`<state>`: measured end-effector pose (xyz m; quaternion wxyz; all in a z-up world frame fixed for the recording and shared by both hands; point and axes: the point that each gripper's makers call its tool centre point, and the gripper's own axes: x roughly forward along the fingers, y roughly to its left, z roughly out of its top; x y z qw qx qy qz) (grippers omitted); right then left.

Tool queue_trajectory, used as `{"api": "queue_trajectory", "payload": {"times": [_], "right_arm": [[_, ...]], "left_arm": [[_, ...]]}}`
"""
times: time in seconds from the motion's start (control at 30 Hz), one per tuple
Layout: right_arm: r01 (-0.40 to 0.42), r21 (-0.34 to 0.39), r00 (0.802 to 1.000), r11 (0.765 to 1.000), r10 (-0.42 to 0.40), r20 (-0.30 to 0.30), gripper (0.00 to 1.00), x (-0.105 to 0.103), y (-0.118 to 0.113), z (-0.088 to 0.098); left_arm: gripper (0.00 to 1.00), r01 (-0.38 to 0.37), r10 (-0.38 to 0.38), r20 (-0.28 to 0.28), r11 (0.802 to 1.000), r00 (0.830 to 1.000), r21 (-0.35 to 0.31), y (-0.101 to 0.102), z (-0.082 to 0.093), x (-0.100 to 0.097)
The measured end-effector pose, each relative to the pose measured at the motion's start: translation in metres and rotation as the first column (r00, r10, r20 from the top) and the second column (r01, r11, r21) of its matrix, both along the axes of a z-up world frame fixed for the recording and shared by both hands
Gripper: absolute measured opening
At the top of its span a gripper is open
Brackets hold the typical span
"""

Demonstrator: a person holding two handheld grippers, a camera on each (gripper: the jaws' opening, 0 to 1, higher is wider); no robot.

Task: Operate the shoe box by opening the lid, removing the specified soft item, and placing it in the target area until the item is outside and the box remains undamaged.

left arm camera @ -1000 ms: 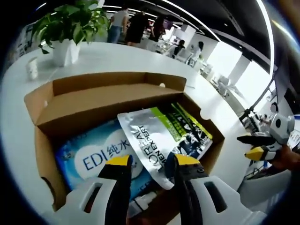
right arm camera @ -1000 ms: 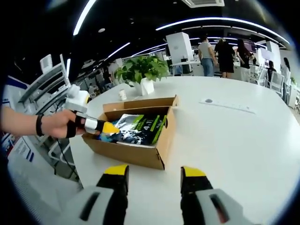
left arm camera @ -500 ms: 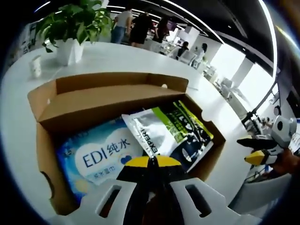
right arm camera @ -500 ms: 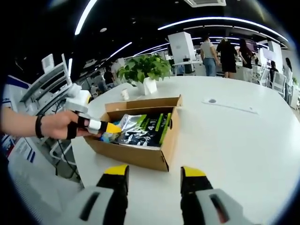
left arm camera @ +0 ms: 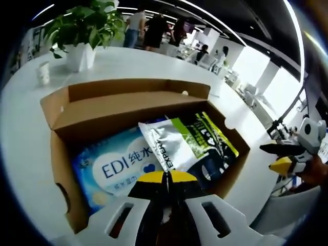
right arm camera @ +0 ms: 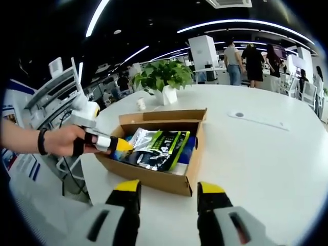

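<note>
An open cardboard shoe box (left arm camera: 110, 110) sits on the white table, its lid folded back at the far side. Inside lie a blue wipes pack (left arm camera: 115, 166) and a silver, green and black soft pouch (left arm camera: 179, 146), which partly overlaps the pack. My left gripper (left arm camera: 165, 177) is shut on the pouch's near edge, yellow tips pressed together. In the right gripper view, a hand holds the left gripper (right arm camera: 121, 145) at the box's (right arm camera: 154, 177) left end, by the pouch (right arm camera: 156, 148). My right gripper (right arm camera: 169, 192) is open, holds nothing, and stays short of the box. It also appears as the right gripper (left arm camera: 278, 157).
A potted plant (left arm camera: 82, 31) in a white pot and a small white cup (left arm camera: 43, 74) stand beyond the box. The wide white table (right arm camera: 256, 164) stretches to the right, with a small round fitting (right arm camera: 239, 115) in it. People stand far behind. The table edge is near the hand.
The left gripper's jaws, open around the pouch's corner a second ago, have shut on it. Both views have shifted slightly; the box stays put.
</note>
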<state>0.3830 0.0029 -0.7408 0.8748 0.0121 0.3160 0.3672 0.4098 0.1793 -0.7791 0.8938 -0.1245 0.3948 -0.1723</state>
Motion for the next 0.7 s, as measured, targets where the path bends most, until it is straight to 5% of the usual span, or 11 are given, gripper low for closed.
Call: {"api": "queue_trajectory", "payload": {"times": [0.7], "right_arm": [[-0.041,0.019,0.999,0.999,0.042,-0.012,0.40,0.025,0.040,0.003]], "left_arm": [[0.00,0.002,-0.002,-0.002,1.000,1.000,0.009,0.013,-0.006,-0.010]]}}
